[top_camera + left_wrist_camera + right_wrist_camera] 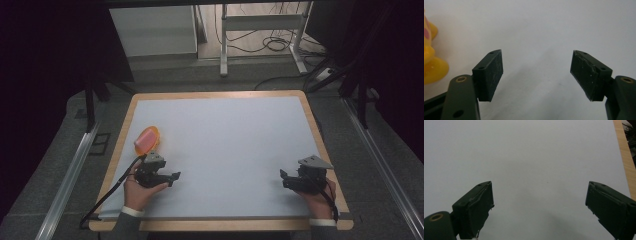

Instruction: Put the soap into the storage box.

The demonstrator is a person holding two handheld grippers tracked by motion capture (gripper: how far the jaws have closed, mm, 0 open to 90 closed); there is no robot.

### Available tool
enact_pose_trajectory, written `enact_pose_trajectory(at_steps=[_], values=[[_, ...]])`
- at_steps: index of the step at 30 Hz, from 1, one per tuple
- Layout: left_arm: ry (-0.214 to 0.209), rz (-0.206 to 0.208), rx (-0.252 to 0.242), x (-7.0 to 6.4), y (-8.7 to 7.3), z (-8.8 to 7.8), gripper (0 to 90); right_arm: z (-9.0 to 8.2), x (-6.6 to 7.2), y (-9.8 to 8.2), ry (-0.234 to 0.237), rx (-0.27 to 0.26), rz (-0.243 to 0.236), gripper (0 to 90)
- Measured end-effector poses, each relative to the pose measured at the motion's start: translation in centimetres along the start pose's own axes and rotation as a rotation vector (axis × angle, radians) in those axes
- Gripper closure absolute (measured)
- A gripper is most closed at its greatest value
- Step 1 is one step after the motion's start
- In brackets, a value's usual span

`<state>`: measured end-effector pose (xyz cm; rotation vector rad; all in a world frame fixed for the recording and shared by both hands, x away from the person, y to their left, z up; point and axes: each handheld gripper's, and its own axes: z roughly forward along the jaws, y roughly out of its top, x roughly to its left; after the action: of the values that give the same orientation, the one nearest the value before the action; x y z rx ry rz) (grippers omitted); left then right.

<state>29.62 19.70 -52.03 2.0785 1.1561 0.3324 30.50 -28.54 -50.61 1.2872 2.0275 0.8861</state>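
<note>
An orange-yellow plastic toy with pink patches (147, 140) lies on the white mat near the table's left edge. In the left gripper view the toy (432, 70) sits at the far left, outside the jaws. My left gripper (174, 176) rests low over the mat just in front of the toy and points right; its jaws stand wide apart with nothing between them (536, 60). My right gripper (283, 178) is held near the front right of the mat and points left. It is open over bare mat (539, 190).
The white mat (225, 145) covers a table with a wooden rim (215, 93). Metal rails (70, 180) run along both sides. Beyond the far edge stand a desk frame (260, 30), floor cables and a white cabinet (152, 30).
</note>
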Motion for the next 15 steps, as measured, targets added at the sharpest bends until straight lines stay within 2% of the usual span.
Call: enact_pose_trajectory(at_steps=[3,7,9,15], values=[[-0.009,-0.037,-0.014,0.2,-0.7,-0.2,26.5,0.0,0.1,0.0,0.000,0.002,-0.001,7.5],[-0.008,-0.043,-0.004,0.2,-1.2,-0.2,26.3,0.1,0.2,0.0,0.002,0.002,-0.005,7.5],[-0.032,-0.050,-0.012,0.2,-1.5,-0.3,26.3,0.1,0.2,0.0,0.002,0.002,-0.007,7.6],[-0.030,-0.043,-0.020,0.2,-1.5,-0.6,26.3,0.1,0.2,0.0,-0.003,0.000,-0.008,7.5]])
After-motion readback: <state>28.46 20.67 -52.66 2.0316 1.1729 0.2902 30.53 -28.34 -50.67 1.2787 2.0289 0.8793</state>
